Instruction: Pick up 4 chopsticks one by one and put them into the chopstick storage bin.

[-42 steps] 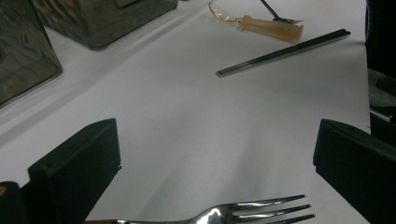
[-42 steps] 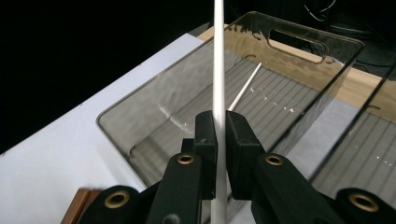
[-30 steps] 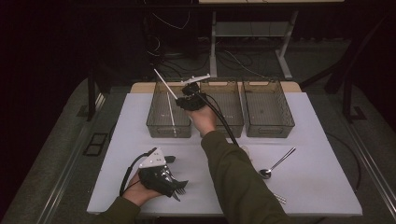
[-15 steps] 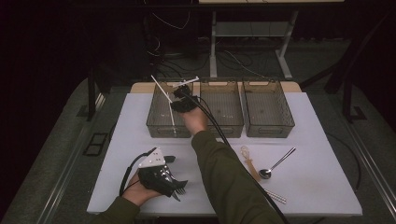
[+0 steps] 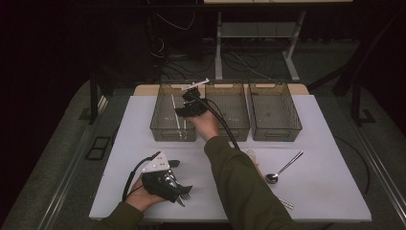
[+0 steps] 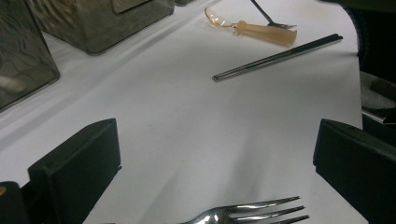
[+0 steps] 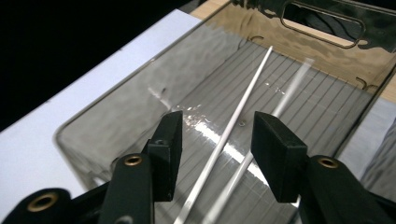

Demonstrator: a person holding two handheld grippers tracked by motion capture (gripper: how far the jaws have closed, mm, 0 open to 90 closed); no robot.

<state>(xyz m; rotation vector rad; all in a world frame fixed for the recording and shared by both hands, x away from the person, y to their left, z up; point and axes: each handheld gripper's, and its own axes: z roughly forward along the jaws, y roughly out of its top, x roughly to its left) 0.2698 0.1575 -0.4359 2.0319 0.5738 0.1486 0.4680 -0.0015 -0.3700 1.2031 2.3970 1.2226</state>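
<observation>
My right gripper [image 5: 188, 106] hovers over the left of three clear bins [image 5: 160, 130], open with nothing between its fingers [image 7: 217, 128]. Two thin pale chopsticks [image 7: 236, 123] lie along the ribbed floor of that bin [image 7: 140, 107]; one of them looks blurred. They show as a pale line [image 5: 179, 116] from above. My left gripper [image 5: 165, 184] rests near the table's front left, open [image 6: 215, 154]. A metal fork [image 6: 252, 213] lies on the white table just below its jaws, tines pointing right [image 5: 185, 195].
The middle bin [image 5: 235, 132] and right bin [image 5: 276, 134] stand beside the left one. A metal spoon [image 5: 283, 170], an amber-handled spoon [image 6: 264, 31] and a dark metal chopstick pair [image 6: 280, 56] lie on the table's right half.
The right gripper came down from above the left bin and opened. The chopsticks it held up at an angle now lie inside the bin. The left gripper stayed put.
</observation>
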